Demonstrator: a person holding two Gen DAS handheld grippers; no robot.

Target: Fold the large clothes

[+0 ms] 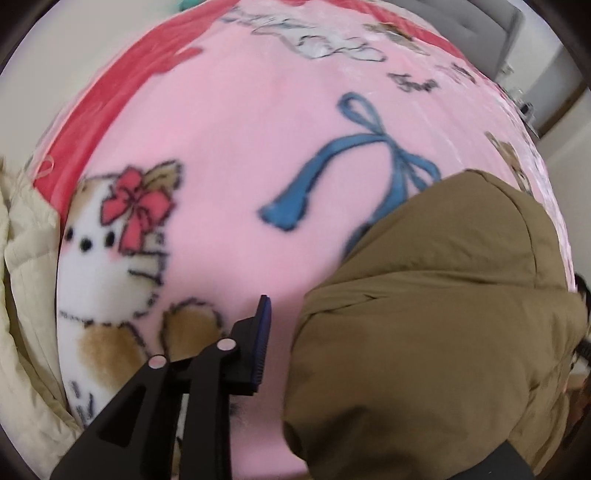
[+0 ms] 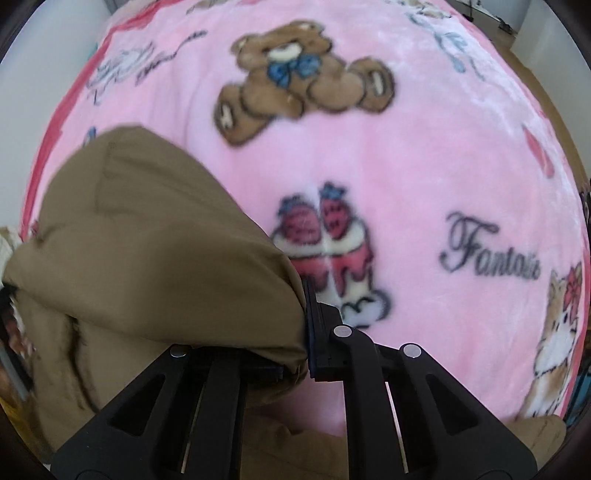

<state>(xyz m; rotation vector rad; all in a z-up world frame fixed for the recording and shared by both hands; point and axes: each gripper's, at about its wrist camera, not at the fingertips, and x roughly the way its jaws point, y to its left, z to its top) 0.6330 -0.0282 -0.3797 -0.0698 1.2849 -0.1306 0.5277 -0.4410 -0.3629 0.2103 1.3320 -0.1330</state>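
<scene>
A large khaki-brown padded jacket lies on a pink printed blanket. In the left wrist view it fills the lower right; only the left finger of my left gripper shows, and the jacket hides the other side. In the right wrist view the jacket bulges at left, lifted above the blanket. My right gripper is shut on a fold of the jacket's edge, with fabric draped over its left finger.
A cream quilted garment lies at the blanket's left edge. A grey headboard and a white wall are beyond the bed. Wooden floor shows past the blanket's right edge.
</scene>
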